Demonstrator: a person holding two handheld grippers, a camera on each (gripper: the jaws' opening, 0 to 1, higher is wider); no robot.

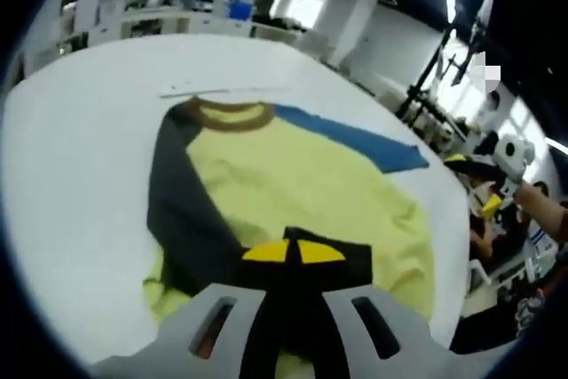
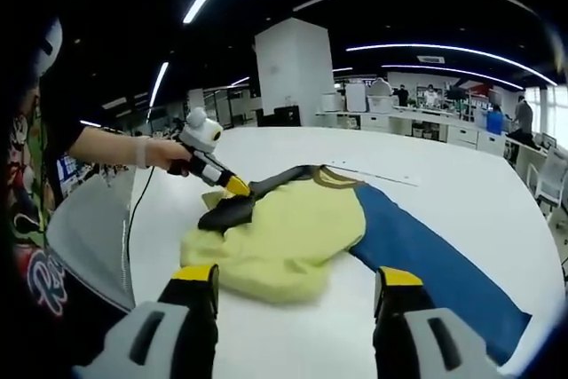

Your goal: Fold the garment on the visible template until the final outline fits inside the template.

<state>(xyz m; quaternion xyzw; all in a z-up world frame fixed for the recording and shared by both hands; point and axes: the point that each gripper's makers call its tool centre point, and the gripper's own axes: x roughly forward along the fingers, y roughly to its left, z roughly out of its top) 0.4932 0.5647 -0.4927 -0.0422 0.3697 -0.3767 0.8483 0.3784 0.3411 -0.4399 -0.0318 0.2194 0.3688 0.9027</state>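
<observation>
A yellow shirt with a brown collar lies on the white table. Its blue sleeve stretches out flat to one side. The dark grey sleeve is pulled across the yellow body, and my left gripper is shut on its end. In the right gripper view, the left gripper pinches that dark sleeve at the shirt's far side. My right gripper stands open above the table, near the hem, touching nothing. The blue sleeve runs towards its right jaw.
A thin pale strip lies on the table just beyond the collar and shows again as a strip in the right gripper view. The table edge is close on the left, where a person stands. Desks, chairs and people fill the room behind.
</observation>
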